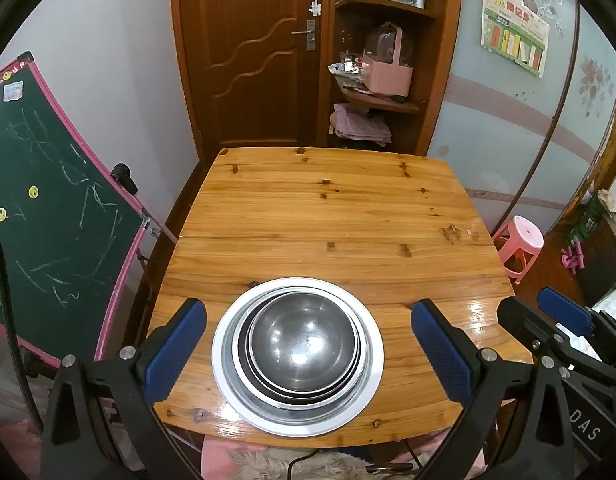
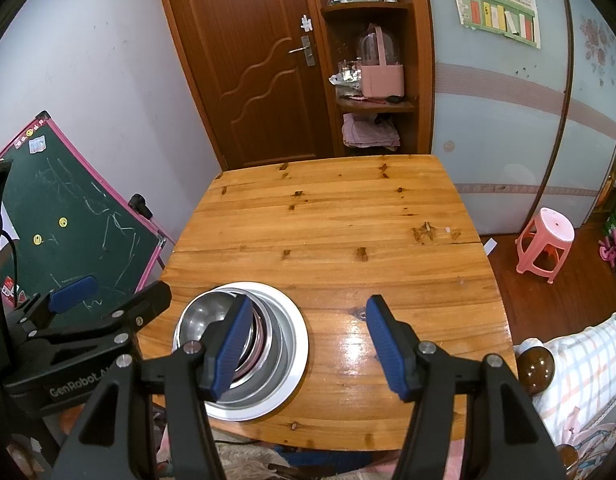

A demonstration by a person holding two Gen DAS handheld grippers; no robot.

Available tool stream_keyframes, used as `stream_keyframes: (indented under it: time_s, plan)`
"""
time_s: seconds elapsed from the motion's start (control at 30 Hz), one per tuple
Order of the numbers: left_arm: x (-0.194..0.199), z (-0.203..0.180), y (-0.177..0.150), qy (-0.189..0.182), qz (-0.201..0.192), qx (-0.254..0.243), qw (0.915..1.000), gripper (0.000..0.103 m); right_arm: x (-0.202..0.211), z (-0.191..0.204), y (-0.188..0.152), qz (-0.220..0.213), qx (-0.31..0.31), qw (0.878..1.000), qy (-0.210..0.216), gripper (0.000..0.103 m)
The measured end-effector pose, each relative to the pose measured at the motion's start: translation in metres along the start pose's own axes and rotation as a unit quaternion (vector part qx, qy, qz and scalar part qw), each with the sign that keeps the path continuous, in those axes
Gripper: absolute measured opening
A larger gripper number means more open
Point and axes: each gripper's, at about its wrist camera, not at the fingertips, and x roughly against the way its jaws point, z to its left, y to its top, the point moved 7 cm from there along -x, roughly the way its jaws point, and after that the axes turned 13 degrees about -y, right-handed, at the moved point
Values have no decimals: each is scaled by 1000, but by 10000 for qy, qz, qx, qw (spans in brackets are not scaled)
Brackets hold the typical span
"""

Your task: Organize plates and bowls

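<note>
Both grippers (image 1: pixel 308 350) tilted down, jaws apart.

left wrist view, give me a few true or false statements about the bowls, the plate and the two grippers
1. The steel bowls are nested on the white plate. True.
2. The stack sits at the far edge of the wooden table. False: it sits near the near edge.
3. The left gripper is clamped on the plate. False: its fingers stand apart on either side of the stack, clear of it.
4. The right gripper holds nothing. True: only bare table shows between its fingers.
5. A pink stool stands on the tabletop. False: it stands on the floor beside the table.
</note>
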Motion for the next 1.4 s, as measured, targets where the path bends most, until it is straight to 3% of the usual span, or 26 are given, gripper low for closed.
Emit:
stream_keyframes:
  time_s: [0.83,1.0,1.4]
  plan:
    - [-1,0,1,28,-5,-29,10000,102,0,-4,-3,-44,19,10000,-59,59]
    - [-1,5,0,46,-18,0,10000,102,0,-4,-2,-45,12,10000,-58,66]
    - [2,10,0,50,0,-21,10000,102,2,-3,-1,-43,15,10000,-41,66]
